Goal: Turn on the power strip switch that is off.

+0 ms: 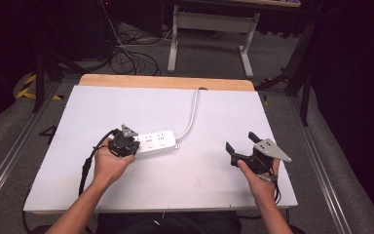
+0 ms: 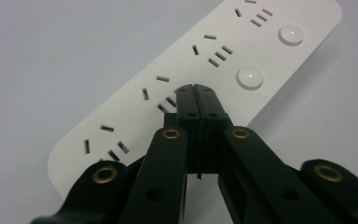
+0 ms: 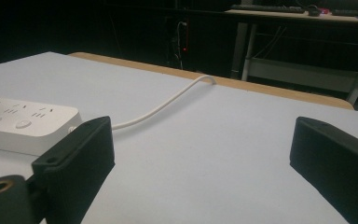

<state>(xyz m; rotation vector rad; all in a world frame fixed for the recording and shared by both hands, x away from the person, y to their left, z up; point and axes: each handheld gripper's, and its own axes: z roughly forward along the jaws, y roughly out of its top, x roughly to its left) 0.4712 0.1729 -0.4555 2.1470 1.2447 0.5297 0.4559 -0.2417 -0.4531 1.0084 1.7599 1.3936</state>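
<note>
The left gripper, jaws pressed together, is bearing down on the strip lying left of the board's middle, tips beside a round button. Its cord is running to the far edge, and the right gripper is hovering spread wide over bare board near the right edge.

- The white power strip lay flat on the white table, left of centre, sockets and two round buttons facing up.
- Its white cord curved away toward the table's far edge.
- My left gripper's closed tips rested on it.
</note>
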